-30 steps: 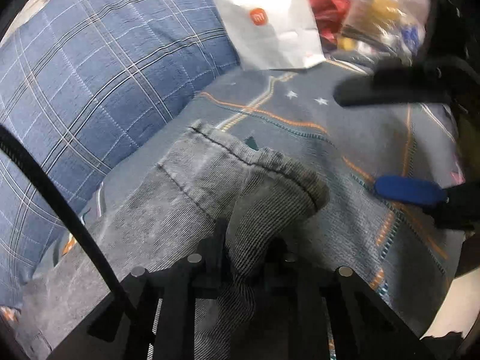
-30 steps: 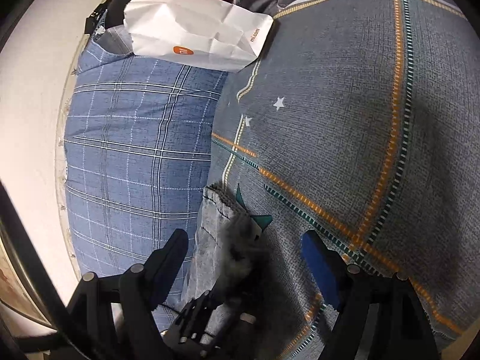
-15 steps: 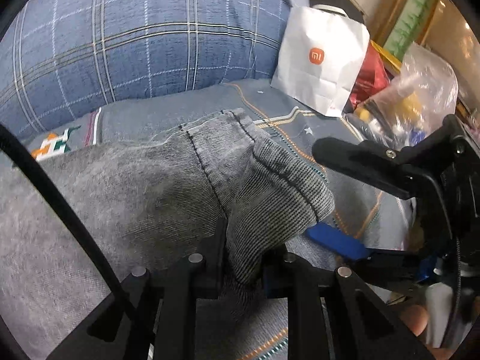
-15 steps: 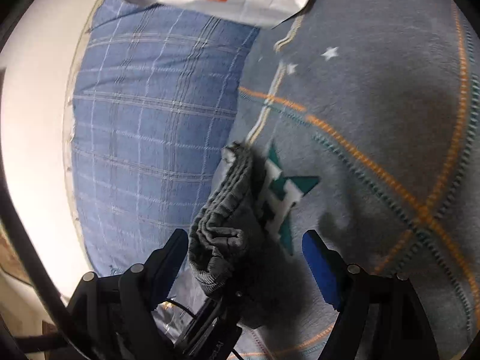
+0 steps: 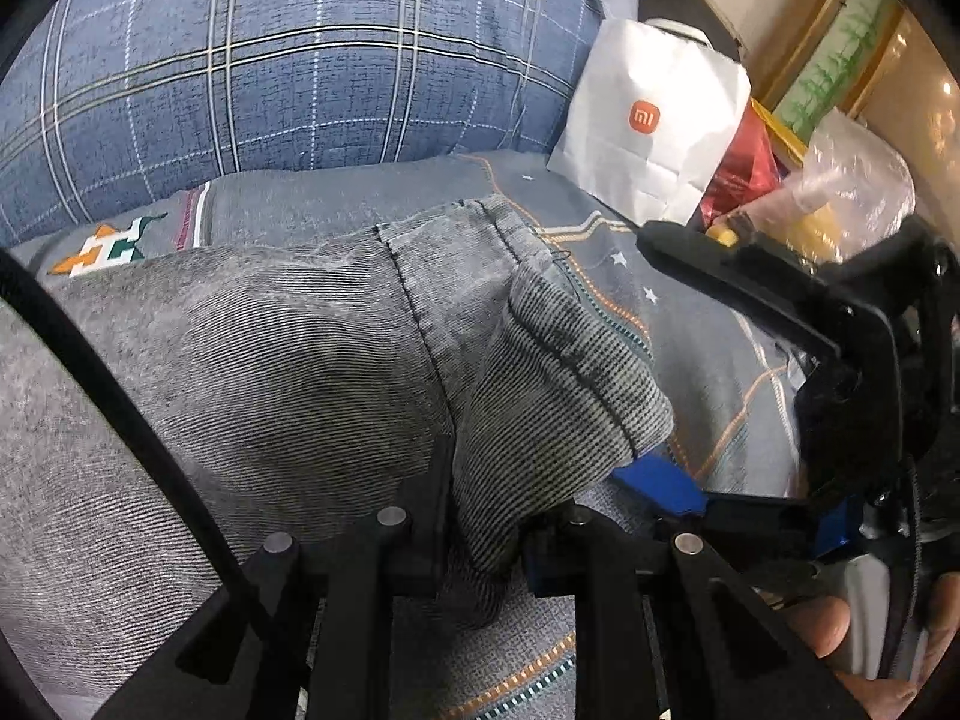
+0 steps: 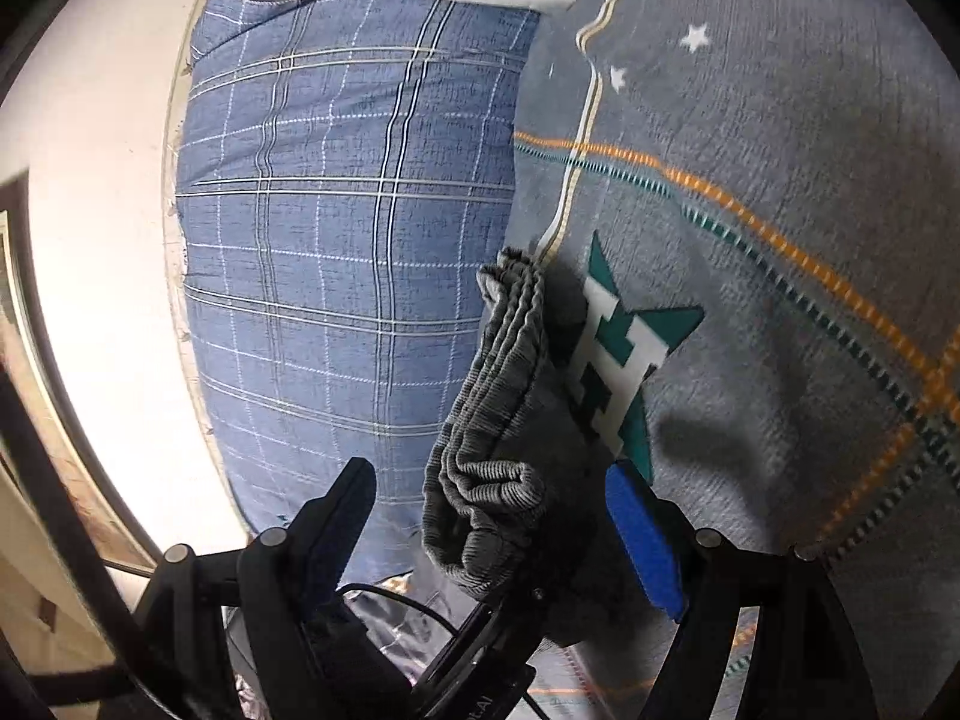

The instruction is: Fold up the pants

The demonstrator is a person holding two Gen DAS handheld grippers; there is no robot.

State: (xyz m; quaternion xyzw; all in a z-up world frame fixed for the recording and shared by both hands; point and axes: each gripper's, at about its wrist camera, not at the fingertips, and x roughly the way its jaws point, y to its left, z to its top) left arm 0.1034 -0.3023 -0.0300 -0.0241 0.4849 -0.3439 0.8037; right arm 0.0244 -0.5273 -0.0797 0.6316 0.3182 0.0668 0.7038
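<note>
In the left wrist view, the left claw at bottom centre is clamped on a hem fold of the grey pants, which spread across centre and lower left over the patterned bedsheet; a white paper bag stands at upper right. The right claw sits wide open at right. In the right wrist view, the right claw gapes around the bunched pants without pinching them, beside a blue plaid pillow at left.

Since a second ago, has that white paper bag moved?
Cannot tell. The white paper bag shifts in view, but so does the plaid pillow beside it; the camera moved.
</note>
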